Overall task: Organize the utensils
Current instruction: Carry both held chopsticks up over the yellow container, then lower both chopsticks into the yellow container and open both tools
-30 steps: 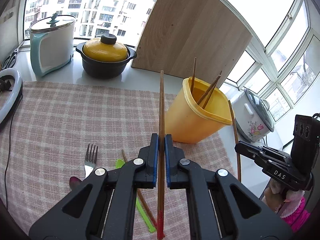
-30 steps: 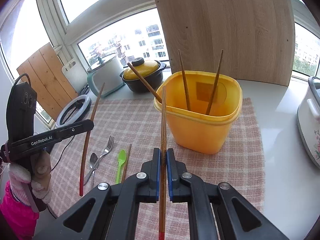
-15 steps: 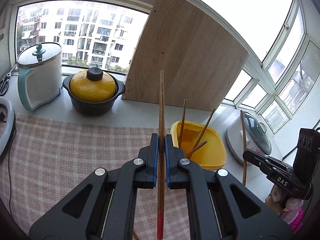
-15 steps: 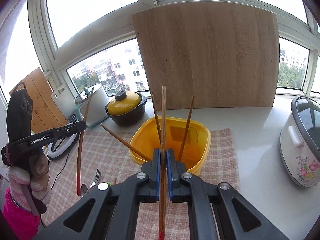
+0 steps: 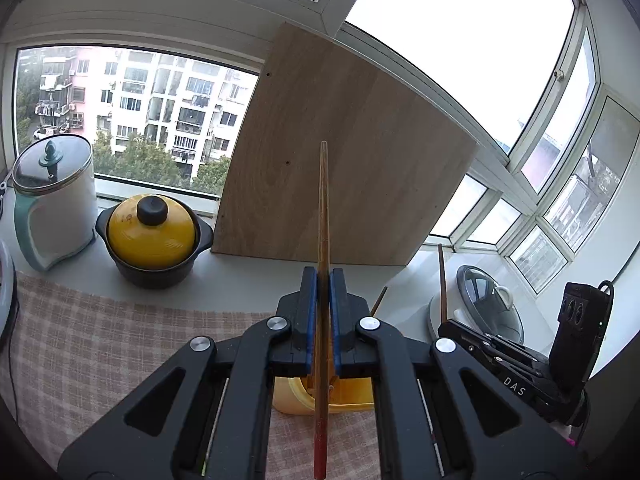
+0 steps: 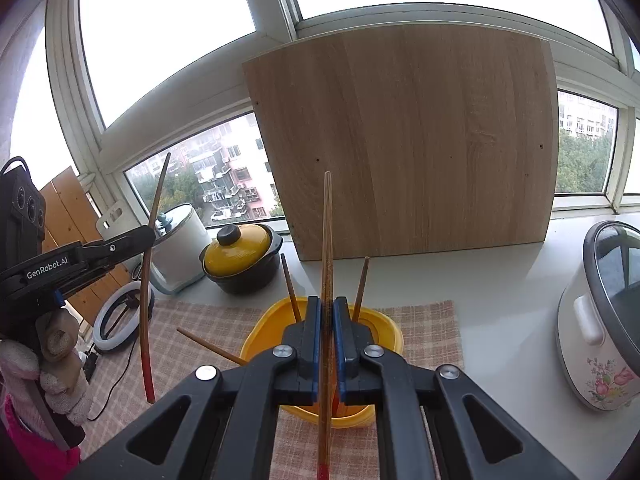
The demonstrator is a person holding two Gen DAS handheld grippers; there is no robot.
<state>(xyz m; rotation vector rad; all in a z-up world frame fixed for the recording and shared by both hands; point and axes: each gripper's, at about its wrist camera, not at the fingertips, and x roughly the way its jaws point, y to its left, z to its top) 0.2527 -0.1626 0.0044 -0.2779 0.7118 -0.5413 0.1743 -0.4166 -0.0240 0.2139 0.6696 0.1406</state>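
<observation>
Chopsticks: my left gripper is clamped on one chopstick and my right gripper on another, both upright, red ends down, above the yellow bin. Three sticks already stand in the bin, so I judge sorting partly done; other utensils aren't visible now. Both grippers point forward, roughly level, side by side over the checked mat.

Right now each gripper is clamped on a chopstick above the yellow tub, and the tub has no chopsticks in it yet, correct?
Not quite. The left gripper and right gripper each clamp a chopstick, but the right wrist view shows the yellow tub already holds three chopsticks.
</observation>
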